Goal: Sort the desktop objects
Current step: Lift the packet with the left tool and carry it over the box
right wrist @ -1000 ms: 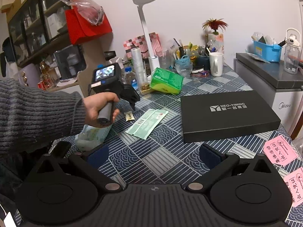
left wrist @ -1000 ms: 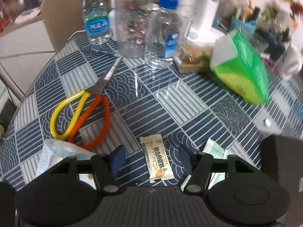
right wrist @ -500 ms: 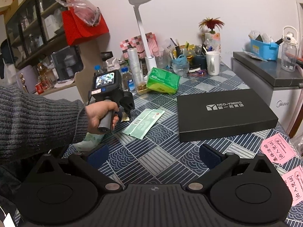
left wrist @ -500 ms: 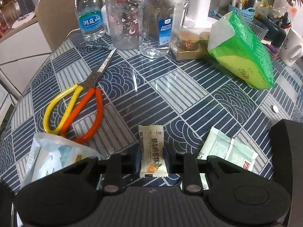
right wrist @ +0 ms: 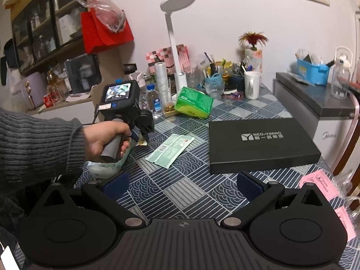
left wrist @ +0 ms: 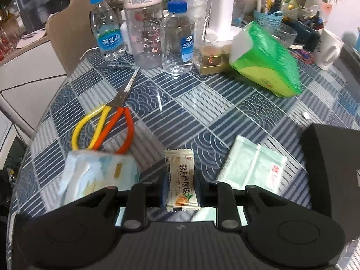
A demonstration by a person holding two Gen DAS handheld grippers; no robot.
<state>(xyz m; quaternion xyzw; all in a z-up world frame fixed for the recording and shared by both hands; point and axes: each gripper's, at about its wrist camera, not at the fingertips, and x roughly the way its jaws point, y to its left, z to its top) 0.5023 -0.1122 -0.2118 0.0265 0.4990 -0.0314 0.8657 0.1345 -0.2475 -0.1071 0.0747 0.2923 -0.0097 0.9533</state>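
Observation:
My left gripper (left wrist: 180, 181) is shut on a small cream snack packet (left wrist: 181, 173) with an orange printed on it, held upright just above the patterned table (left wrist: 202, 103). In the right wrist view a hand in a grey sleeve holds the left gripper (right wrist: 145, 135) over the table's left side, the packet (right wrist: 142, 143) showing below its fingers. My right gripper (right wrist: 183, 184) stands open near the table's front edge, nothing between its blue pads.
Yellow and orange scissors (left wrist: 108, 126) lie left of the packet, a blue-white tissue pack (left wrist: 96, 175) below them, pale green sachets (left wrist: 247, 168) to the right. A black box (right wrist: 258, 141), green tissue pack (left wrist: 265, 67), water bottles (left wrist: 177, 38) and pink slips (right wrist: 319, 184) stand around.
The left gripper's jaws closed on the snack packet, then lifted it off the table and drew back. The right gripper stayed open and barely moved.

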